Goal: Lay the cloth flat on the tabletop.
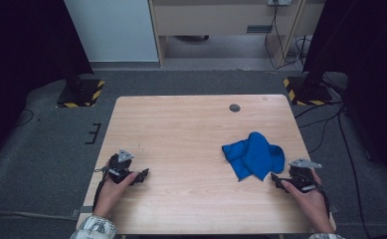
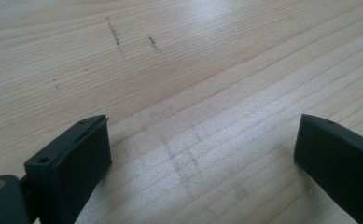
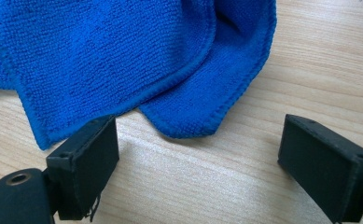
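Looking down from the high view: a blue cloth [image 1: 253, 155] lies crumpled on the right half of the wooden table [image 1: 181, 129], folded over itself so the under layers stay hidden. Long way runs from the near left corner up toward the far right, with a rounded bump at the top. Right gripper [image 1: 279, 180] sits just beside the cloth's near right edge, held in a hand [image 1: 310, 201] cut off at the bottom of the picture. Left gripper [image 1: 140, 176] rests well apart from the cloth, on the left side of the table, held in the other hand [image 1: 110, 193]. Too small here to tell how the jaws stand. A small dark round hole cover [image 1: 235, 107] sits near the far edge.

Looking along the left gripper [image 2: 202, 144] in its own view: jaws spread wide, nothing between them, just bare wood with faint dark marks [image 2: 116, 35]. Both jaws cut off at the bottom edge.

Looking along the right gripper [image 3: 198, 154] in its own view: jaws spread wide too, holding nothing. Blue cloth [image 3: 104, 51] lies just ahead, cut off at the top and left, with one rounded corner hanging down toward the gap. Left jaw tip close to the cloth's edge; hard to tell whether touching.
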Available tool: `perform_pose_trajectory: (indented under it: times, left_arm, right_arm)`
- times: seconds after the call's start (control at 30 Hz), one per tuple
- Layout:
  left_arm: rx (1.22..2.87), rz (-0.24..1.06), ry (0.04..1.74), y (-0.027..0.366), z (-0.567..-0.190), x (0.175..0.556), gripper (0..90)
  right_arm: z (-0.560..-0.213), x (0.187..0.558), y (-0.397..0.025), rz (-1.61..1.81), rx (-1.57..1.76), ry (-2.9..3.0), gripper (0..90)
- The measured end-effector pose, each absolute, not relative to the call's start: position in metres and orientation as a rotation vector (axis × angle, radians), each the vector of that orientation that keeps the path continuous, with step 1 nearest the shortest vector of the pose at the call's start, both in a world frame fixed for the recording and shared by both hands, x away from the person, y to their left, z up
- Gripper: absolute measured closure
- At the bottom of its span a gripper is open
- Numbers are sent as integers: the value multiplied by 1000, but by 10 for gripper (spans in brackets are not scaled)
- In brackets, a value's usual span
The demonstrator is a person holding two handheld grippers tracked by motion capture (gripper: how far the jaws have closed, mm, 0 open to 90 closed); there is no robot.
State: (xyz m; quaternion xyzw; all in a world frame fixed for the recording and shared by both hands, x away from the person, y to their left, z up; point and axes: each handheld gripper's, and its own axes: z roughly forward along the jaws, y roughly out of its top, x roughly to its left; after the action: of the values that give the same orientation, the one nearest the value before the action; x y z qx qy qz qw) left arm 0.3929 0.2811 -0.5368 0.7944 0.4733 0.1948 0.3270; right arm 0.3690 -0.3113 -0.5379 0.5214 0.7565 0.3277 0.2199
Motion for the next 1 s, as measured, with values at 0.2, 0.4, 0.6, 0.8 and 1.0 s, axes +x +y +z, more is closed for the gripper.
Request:
perform_pose_trajectory:
  times: [0.2, 0.4, 0.6, 0.8, 1.0]
  left_arm:
    - [2081, 511, 1247, 280, -537, 393, 21]
    - [2079, 512, 1250, 280, -537, 393, 16]
    - [2078, 513, 1253, 279, -537, 393, 13]
    - [2078, 512, 1255, 278, -537, 393, 9]
    - [2082, 512, 1253, 278, -537, 392, 7]
  right_arm:
    - [-538, 369, -311, 905, 1449, 2089, 117]
    - [-538, 370, -310, 905, 1450, 2094, 103]
    - [-537, 369, -311, 926, 1452, 2103, 89]
    - [-529, 367, -308, 952, 1427, 2097, 79]
    - [-516, 370, -301, 989, 1390, 2097, 61]
